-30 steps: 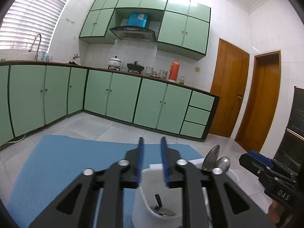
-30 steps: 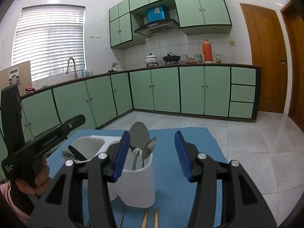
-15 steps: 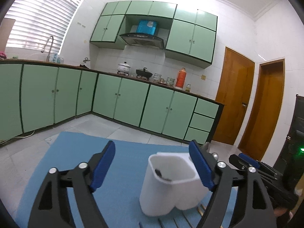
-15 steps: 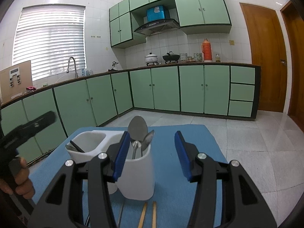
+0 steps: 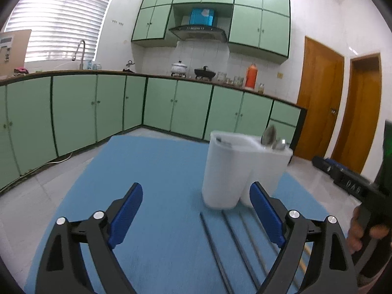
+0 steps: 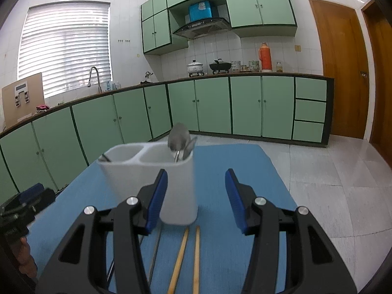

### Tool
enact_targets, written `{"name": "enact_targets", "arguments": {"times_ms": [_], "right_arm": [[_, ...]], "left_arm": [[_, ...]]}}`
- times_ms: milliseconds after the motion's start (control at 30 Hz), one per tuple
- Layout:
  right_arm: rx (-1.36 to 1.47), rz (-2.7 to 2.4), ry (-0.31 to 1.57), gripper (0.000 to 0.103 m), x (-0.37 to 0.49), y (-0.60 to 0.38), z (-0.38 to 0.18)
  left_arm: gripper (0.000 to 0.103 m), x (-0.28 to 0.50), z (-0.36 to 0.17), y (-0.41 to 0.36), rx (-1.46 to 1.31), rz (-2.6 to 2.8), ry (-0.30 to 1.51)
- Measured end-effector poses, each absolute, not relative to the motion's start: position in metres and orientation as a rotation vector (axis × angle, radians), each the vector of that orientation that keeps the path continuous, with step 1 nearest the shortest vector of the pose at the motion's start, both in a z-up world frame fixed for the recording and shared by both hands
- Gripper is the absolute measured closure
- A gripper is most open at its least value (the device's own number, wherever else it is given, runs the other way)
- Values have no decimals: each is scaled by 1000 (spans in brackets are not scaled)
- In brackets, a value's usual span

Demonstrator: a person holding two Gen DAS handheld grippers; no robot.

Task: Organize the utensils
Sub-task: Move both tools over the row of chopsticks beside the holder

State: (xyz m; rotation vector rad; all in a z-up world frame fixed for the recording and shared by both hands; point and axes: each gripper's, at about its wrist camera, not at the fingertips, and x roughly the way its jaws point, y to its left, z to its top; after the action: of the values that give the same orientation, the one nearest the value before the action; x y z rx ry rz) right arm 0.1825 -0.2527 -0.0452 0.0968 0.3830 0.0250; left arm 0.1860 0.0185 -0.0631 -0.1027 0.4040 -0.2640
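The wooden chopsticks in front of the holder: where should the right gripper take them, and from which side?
Judging by their pose, grip the wooden chopsticks mid-shaft from above, jaws across both. They lie flat and parallel on the blue mat, tips near the white holder.

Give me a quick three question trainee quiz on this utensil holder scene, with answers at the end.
1. True or false: the metal spoons stand in the white two-compartment plastic holder.
2. What lies on the blue mat in front of the holder?
3. Which is held: A a spoon, B the holder, C nothing?

Key: 1 true. 2 Two wooden chopsticks beside dark ones. 3 C; left gripper and right gripper are open.
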Motion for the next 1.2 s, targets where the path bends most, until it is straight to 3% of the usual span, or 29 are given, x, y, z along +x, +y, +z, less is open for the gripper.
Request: {"name": "enact_targets", "arguments": {"times_ms": [733,1200], "right_arm": [[109,-15,474,55,30,-256,-134],[58,3,482,69,9,-241,-149]], "left_arm": [[14,76,-121,5,7,-150,428],[14,57,-130,4,-29,-140,451]]}}
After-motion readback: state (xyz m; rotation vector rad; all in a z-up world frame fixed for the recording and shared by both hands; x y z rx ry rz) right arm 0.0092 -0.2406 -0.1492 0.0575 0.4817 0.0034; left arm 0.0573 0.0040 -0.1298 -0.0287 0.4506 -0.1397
